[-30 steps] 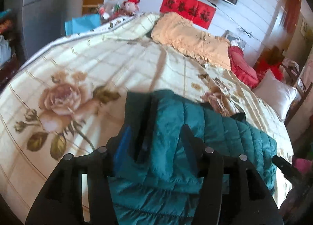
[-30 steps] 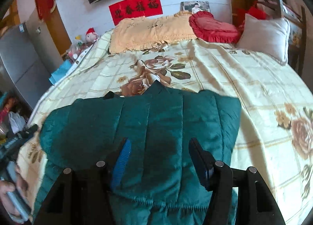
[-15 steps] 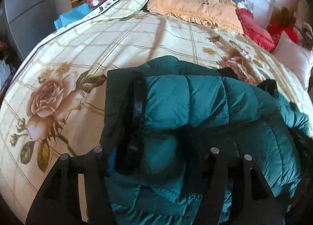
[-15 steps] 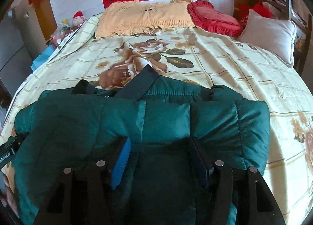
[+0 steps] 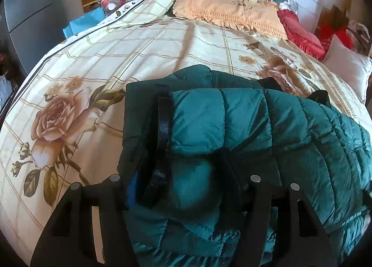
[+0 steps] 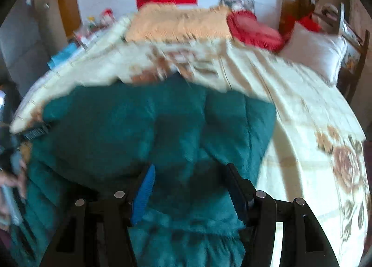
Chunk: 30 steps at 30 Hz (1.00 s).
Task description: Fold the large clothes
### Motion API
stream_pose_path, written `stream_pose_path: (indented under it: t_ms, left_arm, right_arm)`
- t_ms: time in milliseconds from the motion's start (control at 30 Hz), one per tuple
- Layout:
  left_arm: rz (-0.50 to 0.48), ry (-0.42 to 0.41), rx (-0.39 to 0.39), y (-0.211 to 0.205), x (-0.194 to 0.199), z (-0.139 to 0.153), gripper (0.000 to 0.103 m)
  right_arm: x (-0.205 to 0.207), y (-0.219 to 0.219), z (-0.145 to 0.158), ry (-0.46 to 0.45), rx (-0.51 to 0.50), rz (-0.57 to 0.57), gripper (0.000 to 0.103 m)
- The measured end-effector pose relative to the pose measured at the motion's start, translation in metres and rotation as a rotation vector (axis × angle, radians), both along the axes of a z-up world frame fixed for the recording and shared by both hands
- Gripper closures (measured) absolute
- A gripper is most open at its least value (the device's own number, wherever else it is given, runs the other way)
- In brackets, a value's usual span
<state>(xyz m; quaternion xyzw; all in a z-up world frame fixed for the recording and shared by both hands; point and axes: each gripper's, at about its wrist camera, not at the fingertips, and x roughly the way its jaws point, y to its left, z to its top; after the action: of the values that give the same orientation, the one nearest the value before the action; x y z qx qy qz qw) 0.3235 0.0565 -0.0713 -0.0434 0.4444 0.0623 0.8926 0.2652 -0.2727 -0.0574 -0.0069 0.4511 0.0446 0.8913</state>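
A dark green quilted down jacket [image 5: 244,127] lies on the floral bedspread [image 5: 116,62], folded over itself, with a black strap along its left fold. My left gripper [image 5: 183,169] is shut on a bunched fold of the jacket, its fingers partly buried in the fabric. In the right wrist view the jacket [image 6: 151,127] fills the lower middle. My right gripper [image 6: 189,174] stands with fingers apart over the fabric, blue pad showing; the frame is blurred and I cannot tell whether it grips.
An orange frilled pillow [image 5: 227,9], a red cushion [image 5: 300,32] and a white pillow [image 5: 348,69] lie at the bed's head. Toys and a blue bag [image 5: 83,23] sit at the far left. A grey cabinet [image 5: 25,16] stands left.
The left gripper carried the jacket's fold forward over the body, and it stays down on the bed. The right wrist view has pulled back and up and is now motion-blurred.
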Motion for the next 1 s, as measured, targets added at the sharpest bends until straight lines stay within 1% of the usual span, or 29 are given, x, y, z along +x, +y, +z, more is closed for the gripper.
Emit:
stream_pose_path:
  t_ms: [67, 100, 167, 233, 267, 400, 433, 500, 567, 633, 667, 700, 733, 767, 833, 900, 1000]
  left_arm:
    - [-0.004, -0.006, 0.003, -0.001, -0.001, -0.001, 0.039]
    - [-0.004, -0.011, 0.008, -0.002, -0.001, -0.002, 0.038]
    - [-0.003, -0.015, 0.016, -0.004, -0.002, -0.003, 0.038]
    - [-0.005, -0.015, 0.019, -0.005, -0.002, -0.003, 0.038]
    - [-0.004, -0.016, 0.017, -0.005, -0.002, -0.004, 0.038]
    - [-0.003, -0.021, 0.012, -0.005, -0.002, -0.004, 0.038]
    - [-0.004, -0.021, 0.013, -0.005, -0.002, -0.004, 0.038]
    - [-0.006, -0.026, 0.011, -0.004, -0.002, -0.005, 0.038]
    - [-0.009, -0.029, 0.004, -0.002, -0.003, -0.005, 0.038]
    - [-0.013, -0.033, 0.003, -0.001, -0.004, -0.006, 0.038]
    - [-0.015, -0.035, 0.003, -0.001, -0.004, -0.006, 0.037]
    - [-0.019, -0.035, 0.001, -0.001, -0.004, -0.006, 0.036]
    - [-0.020, -0.034, 0.000, -0.001, -0.004, -0.007, 0.035]
    - [-0.024, -0.032, 0.001, -0.001, -0.004, -0.007, 0.035]
    - [-0.034, -0.023, -0.003, 0.000, -0.006, -0.006, 0.035]
    - [-0.041, -0.017, -0.020, 0.003, -0.010, -0.003, 0.035]
    - [-0.045, -0.024, -0.042, 0.008, -0.018, -0.001, 0.035]
  right_arm:
    - [0.001, -0.006, -0.016, 0.020, 0.046, -0.013, 0.043]
    - [0.001, -0.008, -0.019, 0.012, 0.057, -0.023, 0.043]
    - [0.001, -0.005, -0.016, 0.017, 0.035, -0.025, 0.043]
    - [-0.002, -0.002, -0.007, 0.027, 0.014, -0.030, 0.044]
    - [-0.007, -0.001, 0.001, 0.017, 0.025, -0.037, 0.044]
    - [-0.021, 0.007, 0.039, -0.081, 0.142, -0.038, 0.044]
    - [-0.020, 0.013, 0.044, -0.089, 0.167, -0.025, 0.044]
    - [-0.009, 0.036, 0.047, -0.072, 0.206, 0.021, 0.044]
    - [0.001, 0.058, 0.042, -0.055, 0.187, 0.054, 0.044]
    - [0.011, 0.081, 0.028, -0.030, 0.125, 0.073, 0.044]
    - [0.016, 0.089, 0.016, -0.002, 0.091, 0.074, 0.043]
    - [0.019, 0.094, 0.004, 0.023, 0.063, 0.067, 0.043]
    - [0.021, 0.096, -0.006, 0.029, 0.046, 0.059, 0.043]
    - [0.021, 0.096, -0.011, 0.015, 0.039, 0.053, 0.043]
    - [0.020, 0.095, -0.011, 0.014, 0.046, 0.056, 0.043]
    - [0.015, 0.088, -0.001, 0.024, 0.084, 0.055, 0.043]
    - [-0.005, 0.066, 0.019, -0.014, 0.122, 0.034, 0.043]
